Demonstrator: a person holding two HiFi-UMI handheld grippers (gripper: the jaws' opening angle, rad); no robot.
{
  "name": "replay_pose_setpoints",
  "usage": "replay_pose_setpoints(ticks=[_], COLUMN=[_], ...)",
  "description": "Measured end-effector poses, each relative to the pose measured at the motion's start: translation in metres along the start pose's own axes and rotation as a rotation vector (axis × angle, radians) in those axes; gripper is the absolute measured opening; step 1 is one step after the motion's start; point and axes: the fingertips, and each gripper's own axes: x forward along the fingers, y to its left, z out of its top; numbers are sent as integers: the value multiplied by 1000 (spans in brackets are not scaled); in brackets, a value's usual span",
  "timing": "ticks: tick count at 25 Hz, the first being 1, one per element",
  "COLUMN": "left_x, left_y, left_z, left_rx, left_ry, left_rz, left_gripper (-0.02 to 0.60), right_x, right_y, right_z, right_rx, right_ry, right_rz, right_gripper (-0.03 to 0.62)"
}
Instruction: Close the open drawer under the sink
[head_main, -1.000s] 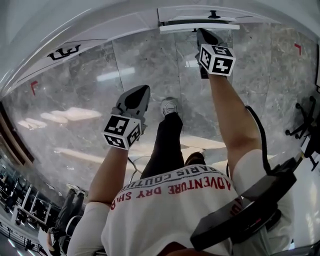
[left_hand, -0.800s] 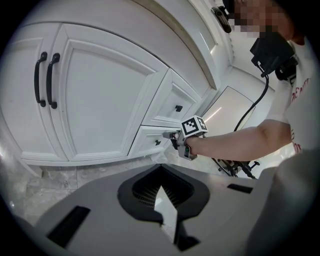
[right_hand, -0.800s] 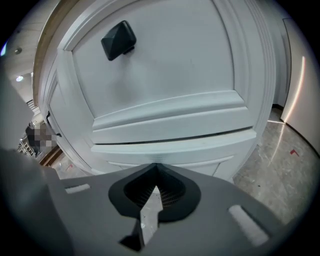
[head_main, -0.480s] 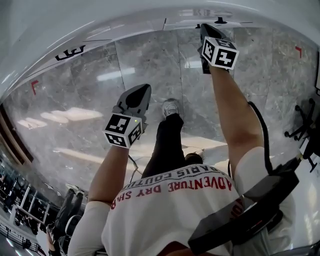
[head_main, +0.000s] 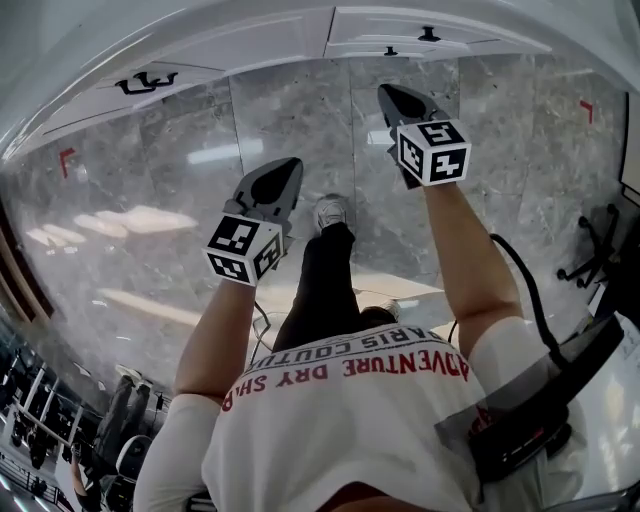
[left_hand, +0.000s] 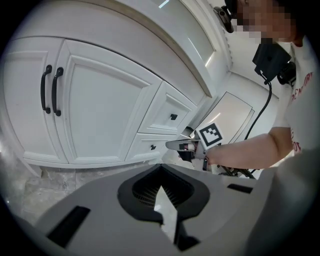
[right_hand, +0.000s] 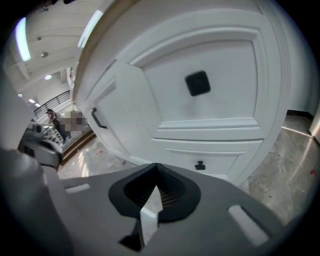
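Note:
The white cabinet under the counter runs along the top of the head view. Its two drawer fronts, each with a black knob, look flush: the upper drawer (right_hand: 197, 82) (head_main: 428, 33) and the lower drawer (right_hand: 200, 165) (head_main: 390, 50). My right gripper (head_main: 386, 93) (right_hand: 156, 186) is shut and empty, and points at these drawers from a short way off without touching them. It also shows as the right gripper (left_hand: 181, 145) in the left gripper view. My left gripper (head_main: 289, 166) (left_hand: 161, 186) is shut and empty too, held lower over the floor and away from the cabinet.
A double cabinet door with two black handles (left_hand: 52, 90) (head_main: 145, 82) stands left of the drawers. The floor is grey marble (head_main: 150, 230). The person's leg and shoe (head_main: 332, 212) lie between the grippers. A black chair base (head_main: 590, 255) is at the right edge.
The drawer that stuck out under the right gripper has gone in flush. The right gripper has drawn back from the cabinet. The left gripper has hardly moved.

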Motion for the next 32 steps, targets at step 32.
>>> replay_pose_setpoints(ticks=[32], left_x=[-336], left_y=[-667], left_z=[-144], left_rx=[437], left_ry=[-261], left_rz=[17], left_gripper=[2], right_x=[-791], right_y=[261], right_z=[-165], right_rx=[-419], right_ry=[-287], right_rz=[316], right_gripper=[1])
